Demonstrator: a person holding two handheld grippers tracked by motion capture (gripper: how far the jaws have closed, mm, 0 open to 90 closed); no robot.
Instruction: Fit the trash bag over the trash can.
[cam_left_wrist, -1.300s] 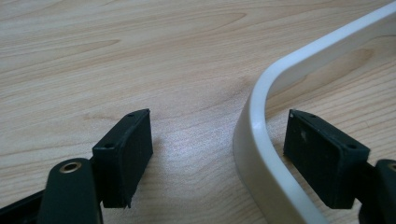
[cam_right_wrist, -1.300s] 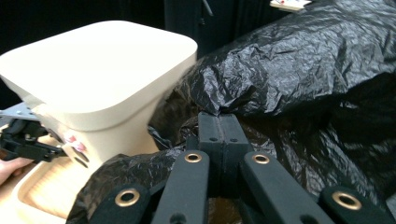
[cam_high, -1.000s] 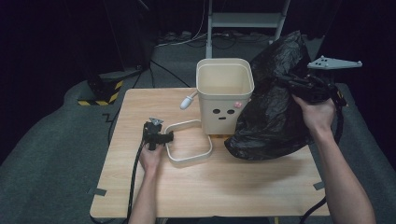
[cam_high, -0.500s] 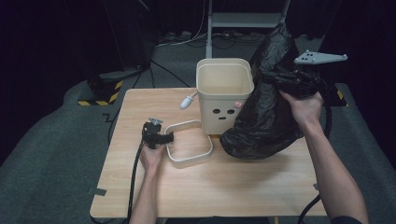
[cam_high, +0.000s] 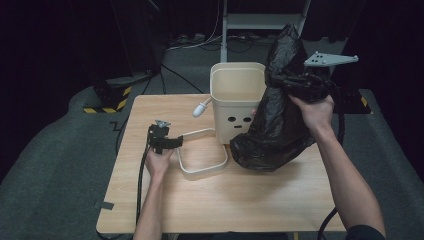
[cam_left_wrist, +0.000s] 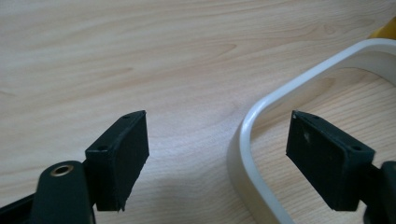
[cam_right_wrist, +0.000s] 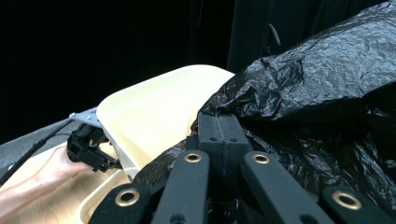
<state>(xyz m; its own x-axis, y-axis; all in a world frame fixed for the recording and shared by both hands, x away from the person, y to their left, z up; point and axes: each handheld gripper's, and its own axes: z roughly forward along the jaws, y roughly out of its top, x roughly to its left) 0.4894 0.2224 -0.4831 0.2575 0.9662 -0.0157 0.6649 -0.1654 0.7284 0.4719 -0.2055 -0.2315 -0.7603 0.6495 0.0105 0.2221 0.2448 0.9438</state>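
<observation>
Jaws of my right gripper (cam_right_wrist: 219, 126) pinch the black bag (cam_high: 280, 125) beside the bin (cam_high: 237, 102), hiding its right wall. My left gripper (cam_left_wrist: 217, 158) gapes over the ring (cam_left_wrist: 252, 154), cut off, on the wooden table (cam_high: 225, 200); room dark.

Black crumpled bag (cam_high: 280, 120) – held up, leaning against cream bin (cam_high: 237, 102).

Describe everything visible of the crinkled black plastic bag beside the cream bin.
The crinkled black plastic bag is thin, glossy and heavily creased. The right gripper, jaws shut, pinches a fold near its top and holds it upright, its peak above the bin's rim. Its bulging lower part rests on the light wooden table and presses against the right side of the cream plastic bin.
</observation>
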